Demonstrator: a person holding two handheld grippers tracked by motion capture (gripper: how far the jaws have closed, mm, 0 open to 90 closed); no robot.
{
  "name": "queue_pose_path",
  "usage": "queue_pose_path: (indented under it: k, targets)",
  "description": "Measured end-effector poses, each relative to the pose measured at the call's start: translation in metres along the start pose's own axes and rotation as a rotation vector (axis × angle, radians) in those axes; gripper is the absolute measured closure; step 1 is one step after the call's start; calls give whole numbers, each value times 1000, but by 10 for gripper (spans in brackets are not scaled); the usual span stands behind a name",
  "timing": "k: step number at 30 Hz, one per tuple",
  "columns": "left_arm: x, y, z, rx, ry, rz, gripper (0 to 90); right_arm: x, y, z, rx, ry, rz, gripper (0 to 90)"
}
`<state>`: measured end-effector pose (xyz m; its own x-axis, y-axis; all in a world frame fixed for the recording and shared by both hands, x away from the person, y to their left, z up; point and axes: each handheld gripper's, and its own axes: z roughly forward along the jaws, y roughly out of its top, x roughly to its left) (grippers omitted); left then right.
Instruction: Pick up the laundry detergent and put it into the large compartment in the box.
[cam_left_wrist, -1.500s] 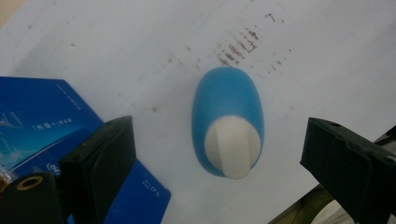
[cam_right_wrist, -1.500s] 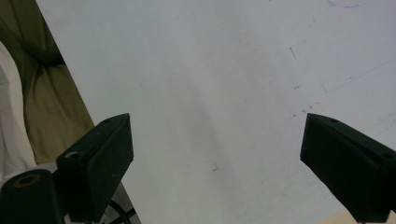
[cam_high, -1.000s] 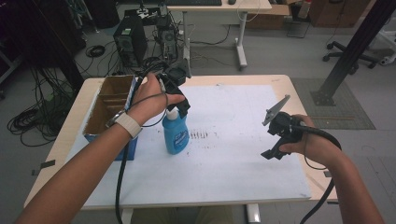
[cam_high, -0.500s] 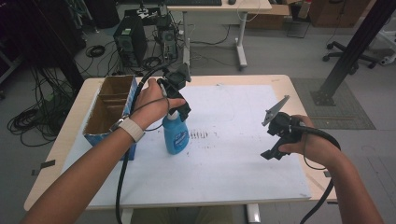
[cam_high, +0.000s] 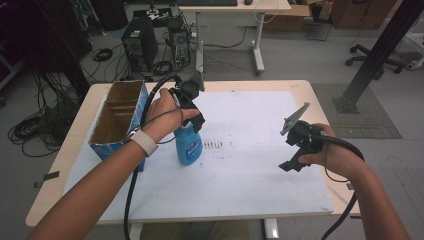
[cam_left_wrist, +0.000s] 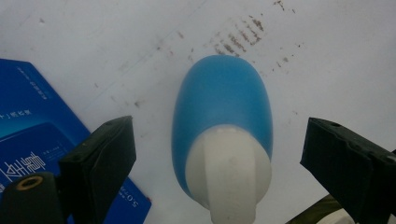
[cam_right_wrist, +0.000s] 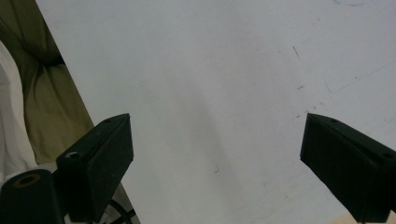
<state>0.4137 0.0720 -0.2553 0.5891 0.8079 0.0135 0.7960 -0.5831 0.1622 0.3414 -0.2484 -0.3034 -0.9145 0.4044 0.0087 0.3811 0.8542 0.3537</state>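
Far left: box (cam_high: 116, 121) on the surface (cam_high: 260, 185), open top, just beside the bottle (cam_high: 188, 144). Not in play.

Left hand-held gripper (cam_left_wrist: 219, 163) sits straight above the bottle, jaws wide, one each side of the white cap (cam_left_wrist: 229, 173), neither touching. Bottle stands upright on the white sheet, close to the box's near corner, a patch of dark smudges (cam_high: 214, 145) to its right.

Handling, my read: plastic body, smooth and rounded, so likely slippery and a bit squashy under the pads. Weight depends on fill, can't tell from here. Take it at the neck under the cap: stiffer, narrower, the shoulder stops it sliding out. Close gently and keep it vertical or it may swing.

Right hand-held gripper (cam_right_wrist: 217, 163): jaws wide, nothing between them, held over bare sheet well apart from the bottle.
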Motion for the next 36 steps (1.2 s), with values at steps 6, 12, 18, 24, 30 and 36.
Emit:
queue_pose_path:
  k: [6, 12, 18, 24, 30, 36]
  targets:
    - [-1, -1, 6, 3, 2, -7, 103, 0, -1, 1, -2, 2, 3, 96]
    - [-1, -2, 12, 2, -4, -16, 104, 1, 0, 2, -2, 6, 1, 96]
    - [0, -2, 17, 0, -9, -18, 105, 0, 0, 2, 0, 6, 0, 96]
    - [0, -2, 23, -3, -8, -24, 107, 0, 0, 3, 4, 8, 4, 96]
    - [0, -2, 26, -7, -9, -26, 108, 0, 1, 3, 4, 9, 1, 96]
    - [1, -3, 32, -1, -18, -28, 112, 0, 1, 4, 5, 11, 0, 96]
